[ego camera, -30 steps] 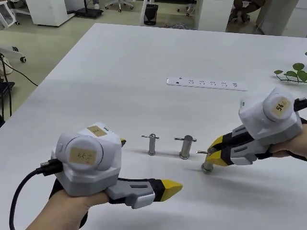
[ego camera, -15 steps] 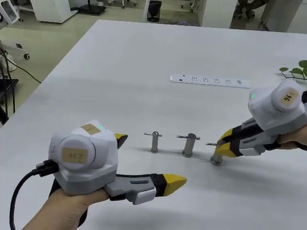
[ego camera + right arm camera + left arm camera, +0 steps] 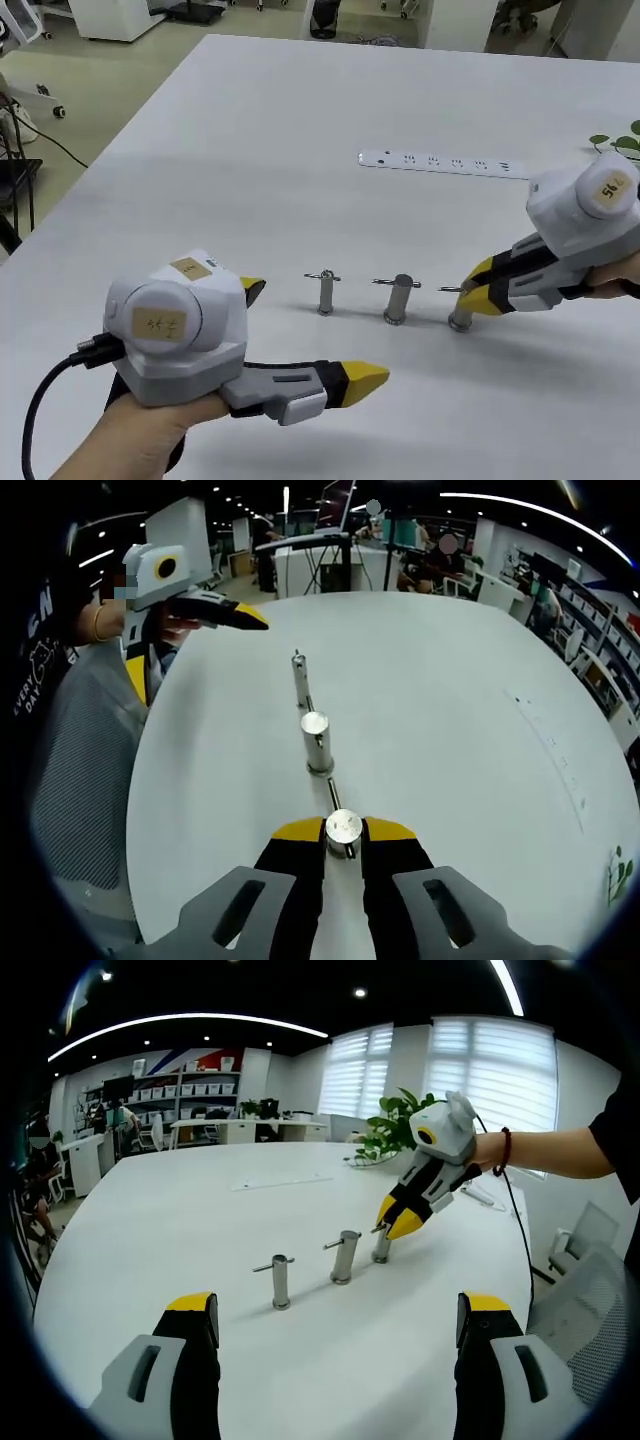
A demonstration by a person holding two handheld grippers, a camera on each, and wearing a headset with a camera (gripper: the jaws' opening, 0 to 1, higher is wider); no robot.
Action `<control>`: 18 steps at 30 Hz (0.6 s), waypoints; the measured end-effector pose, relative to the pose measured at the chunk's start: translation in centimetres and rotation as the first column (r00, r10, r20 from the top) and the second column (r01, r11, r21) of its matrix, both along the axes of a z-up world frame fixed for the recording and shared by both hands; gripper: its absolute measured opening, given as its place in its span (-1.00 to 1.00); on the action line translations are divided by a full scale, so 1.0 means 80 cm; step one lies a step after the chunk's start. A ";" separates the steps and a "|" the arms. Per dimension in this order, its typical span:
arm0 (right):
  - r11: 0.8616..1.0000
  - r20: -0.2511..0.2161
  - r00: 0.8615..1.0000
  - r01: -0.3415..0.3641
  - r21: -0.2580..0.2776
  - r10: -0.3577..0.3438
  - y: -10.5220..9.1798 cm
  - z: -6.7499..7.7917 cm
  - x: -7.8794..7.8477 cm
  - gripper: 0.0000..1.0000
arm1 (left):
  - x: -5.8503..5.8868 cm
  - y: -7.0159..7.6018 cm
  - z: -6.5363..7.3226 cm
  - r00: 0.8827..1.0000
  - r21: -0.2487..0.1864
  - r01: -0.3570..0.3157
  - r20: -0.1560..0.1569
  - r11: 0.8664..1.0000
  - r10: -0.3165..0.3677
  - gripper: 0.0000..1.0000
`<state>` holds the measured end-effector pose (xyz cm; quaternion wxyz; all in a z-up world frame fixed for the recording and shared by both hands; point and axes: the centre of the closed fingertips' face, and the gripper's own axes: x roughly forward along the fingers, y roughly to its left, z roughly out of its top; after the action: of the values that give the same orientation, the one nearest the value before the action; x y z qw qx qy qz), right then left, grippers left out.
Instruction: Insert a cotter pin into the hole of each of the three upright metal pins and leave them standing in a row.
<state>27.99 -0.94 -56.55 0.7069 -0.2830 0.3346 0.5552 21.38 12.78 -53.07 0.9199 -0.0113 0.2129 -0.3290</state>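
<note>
In the head view, the fingers of your right gripper [image 3: 478, 292] clamp the row's end pin [image 3: 461, 320] on the table [image 3: 300, 180], so a twist could topple it; in the left gripper view, your left gripper [image 3: 335, 1310] gapes empty; in the right gripper view, the middle pin [image 3: 317, 742] stands close ahead, easily knocked.

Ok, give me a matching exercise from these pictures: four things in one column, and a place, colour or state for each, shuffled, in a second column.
Column one:
1. left hand-held gripper
2. right hand-held gripper
3. power strip
4. plant

Column two:
A. white, lies flat on the table
B. closed around the end metal pin
C. green leaves
D. open, holding nothing

Pairs: 1-D, 2-B, 3-A, 4-C
</note>
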 end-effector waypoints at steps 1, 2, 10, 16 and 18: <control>1.000 0.001 1.000 -0.002 -0.001 0.002 0.000 0.000 0.001 -0.84 | 0.000 0.000 0.000 1.000 0.001 -0.001 -0.001 1.000 0.001 0.97; 1.000 0.000 1.000 -0.006 0.001 0.006 0.000 0.000 0.001 -0.84 | 0.000 0.001 -0.001 1.000 0.001 -0.001 -0.003 1.000 0.001 0.97; 0.999 -0.008 0.999 -0.039 -0.006 0.039 -0.002 -0.001 0.003 -0.83 | 0.002 0.000 0.001 1.000 -0.013 -0.009 0.003 1.000 0.009 0.97; 0.999 -0.018 0.999 -0.047 0.003 0.047 -0.003 -0.002 0.004 -0.83 | 0.003 0.001 0.000 1.000 -0.016 -0.013 0.005 1.000 0.013 0.97; 0.999 -0.018 0.998 -0.052 0.004 0.053 -0.002 -0.002 0.004 -0.82 | 0.002 0.001 -0.002 1.000 -0.011 -0.010 -0.001 1.000 0.010 0.97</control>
<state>28.34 -1.13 -56.71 0.6894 -0.2854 0.3327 0.5767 21.55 12.85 -53.26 0.9214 -0.0176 0.2115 -0.3255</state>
